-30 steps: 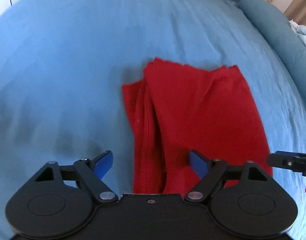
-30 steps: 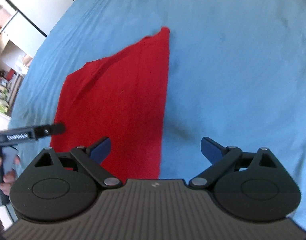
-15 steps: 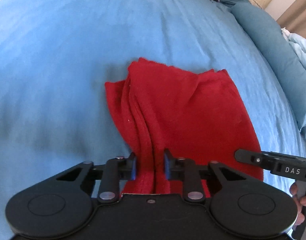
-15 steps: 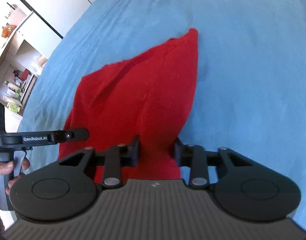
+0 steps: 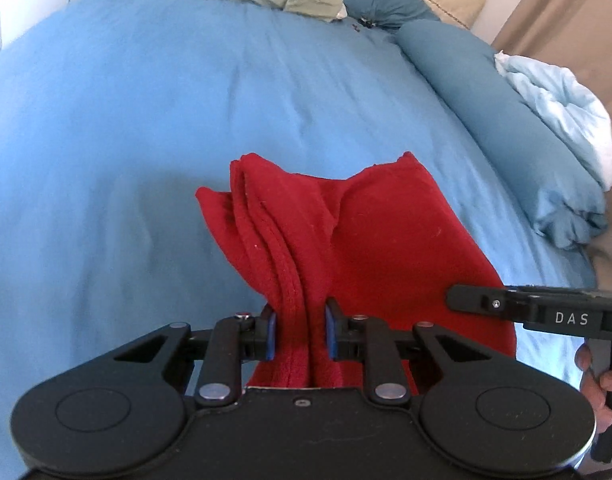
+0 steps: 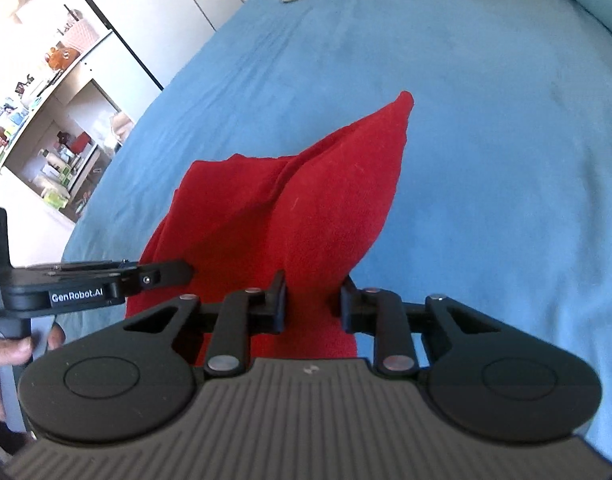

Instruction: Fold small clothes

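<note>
The left tongs (image 5: 298,330) are closed, blue-padded fingers (image 5: 270,332) pinching a bunched fold of the red cloth (image 5: 369,240). The right tongs (image 6: 313,300) are likewise clamped on the cloth's near edge. Both point forward side by side, and each shows in the other's view, its handle wrapped by a hand (image 6: 10,350).
</note>
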`<state>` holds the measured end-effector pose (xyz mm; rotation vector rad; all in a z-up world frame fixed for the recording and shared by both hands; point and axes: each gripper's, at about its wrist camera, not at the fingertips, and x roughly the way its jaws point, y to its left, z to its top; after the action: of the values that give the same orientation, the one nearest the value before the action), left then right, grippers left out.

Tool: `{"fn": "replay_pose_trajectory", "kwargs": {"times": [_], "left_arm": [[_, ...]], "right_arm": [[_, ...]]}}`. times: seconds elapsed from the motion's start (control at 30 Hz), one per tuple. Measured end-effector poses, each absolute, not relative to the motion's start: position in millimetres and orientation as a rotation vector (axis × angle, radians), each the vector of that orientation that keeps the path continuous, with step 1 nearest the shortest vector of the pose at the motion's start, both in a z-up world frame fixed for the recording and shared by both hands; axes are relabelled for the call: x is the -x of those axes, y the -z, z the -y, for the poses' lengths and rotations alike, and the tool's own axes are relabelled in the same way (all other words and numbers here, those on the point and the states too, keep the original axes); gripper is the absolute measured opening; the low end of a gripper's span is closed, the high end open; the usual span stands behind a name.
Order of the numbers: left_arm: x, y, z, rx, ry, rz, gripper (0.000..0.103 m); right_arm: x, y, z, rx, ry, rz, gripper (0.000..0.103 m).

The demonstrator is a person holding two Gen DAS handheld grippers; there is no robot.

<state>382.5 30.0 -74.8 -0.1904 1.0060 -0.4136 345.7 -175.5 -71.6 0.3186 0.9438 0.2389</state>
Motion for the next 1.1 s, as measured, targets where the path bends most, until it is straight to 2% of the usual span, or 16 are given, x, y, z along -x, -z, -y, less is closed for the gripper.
{"fn": "replay_pose_trajectory", "kwargs": {"times": [0.27, 0.33, 0.43, 0.47, 0.5, 0.53, 0.77, 0.87, 1.0, 1.1], "left_arm": [[-309.8, 125.0, 9.4, 0.163, 0.337, -1.056, 0.026], [-307.5, 125.9, 11.2, 0.153, 0.323, -1.036, 0.031], [-303.4, 120.6, 11.0, 0.122, 0.260, -1.001, 0.059], [-299.7, 119.1, 8.8, 0.103, 0.239, -0.977, 0.074], [-296.1, 118.6, 6.8, 0.082, 0.220, -0.953, 0.081], [-293.5, 119.9, 4.7, 0.062, 0.206, -0.936, 0.081], [-279.5, 161.7, -19.7, 0.099, 0.181, -0.867, 0.083], [-275.7, 165.4, -16.3, 0.103, 0.174, -0.823, 0.083], [-267.6, 144.3, -7.7, 0.046, 0.165, -0.774, 0.078], [-248.0, 106.6, -5.8, 0.002, 0.153, -0.727, 0.080]], "right_arm": [[-258.7, 139.9, 209.1, -0.410, -0.120, -0.984, 0.041], [-252.8, 151.7, 215.0, -0.435, -0.102, -0.956, 0.051], [-245.7, 145.6, 220.0, -0.444, -0.079, -0.926, 0.066], [-242.7, 141.1, 220.0, -0.432, -0.072, -0.895, 0.072], [-237.6, 136.1, 220.3, -0.406, -0.054, -0.854, 0.083], [-236.4, 135.4, 220.4, -0.380, -0.040, -0.825, 0.088], [-239.2, 180.5, 224.0, -0.282, -0.053, -0.775, 0.087], [-232.6, 181.2, 225.5, -0.269, -0.067, -0.726, 0.088], [-212.3, 155.3, 227.4, -0.253, -0.065, -0.664, 0.088], [-182.8, 108.4, 226.2, -0.242, -0.069, -0.613, 0.088]]}}
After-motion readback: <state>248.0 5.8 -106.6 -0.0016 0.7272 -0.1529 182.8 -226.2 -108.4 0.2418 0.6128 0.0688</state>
